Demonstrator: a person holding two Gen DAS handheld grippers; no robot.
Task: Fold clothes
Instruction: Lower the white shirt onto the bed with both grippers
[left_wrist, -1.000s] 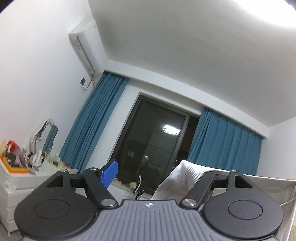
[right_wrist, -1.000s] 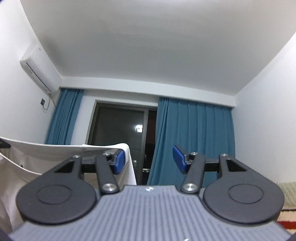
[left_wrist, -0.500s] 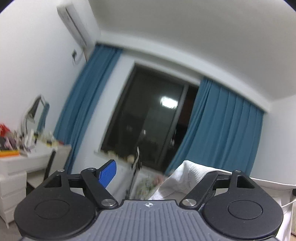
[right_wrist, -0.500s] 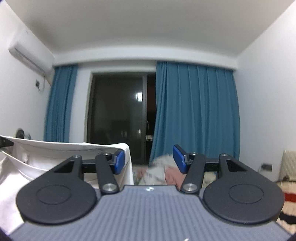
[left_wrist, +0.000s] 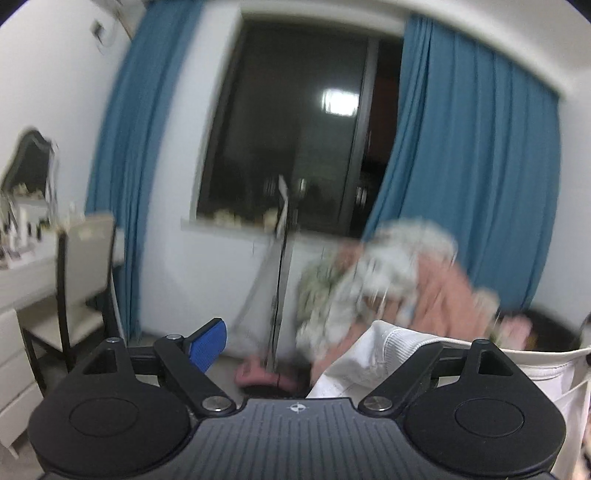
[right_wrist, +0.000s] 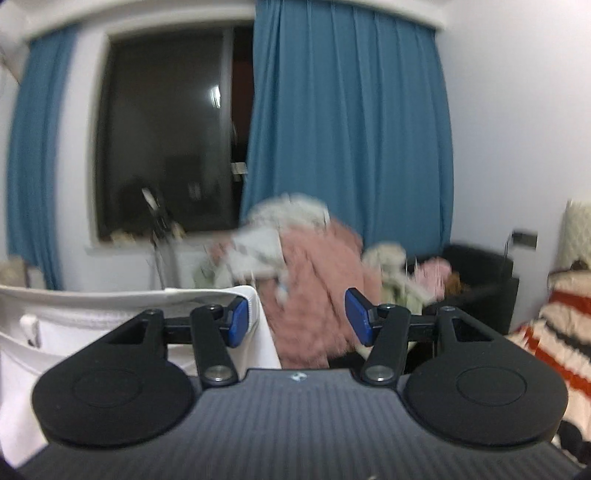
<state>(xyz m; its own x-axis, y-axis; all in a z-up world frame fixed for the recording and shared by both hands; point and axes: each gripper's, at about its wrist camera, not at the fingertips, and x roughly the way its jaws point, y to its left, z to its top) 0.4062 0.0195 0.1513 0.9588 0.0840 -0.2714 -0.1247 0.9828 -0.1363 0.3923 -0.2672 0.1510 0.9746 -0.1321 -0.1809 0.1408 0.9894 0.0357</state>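
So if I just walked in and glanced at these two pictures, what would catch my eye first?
Probably the white garment, stretched between the two tools low in the frame: it hangs off the inner finger of the right gripper and drapes over one side of the left gripper. Behind it, a blurry heap of pink and pale clothes is piled below the dark window, framed by bright blue curtains.

Right gripper (right_wrist: 297, 321) fingers apart; white garment (right_wrist: 110, 325) draped over left finger (right_wrist: 238, 326); clothes pile (right_wrist: 314, 266) behind.
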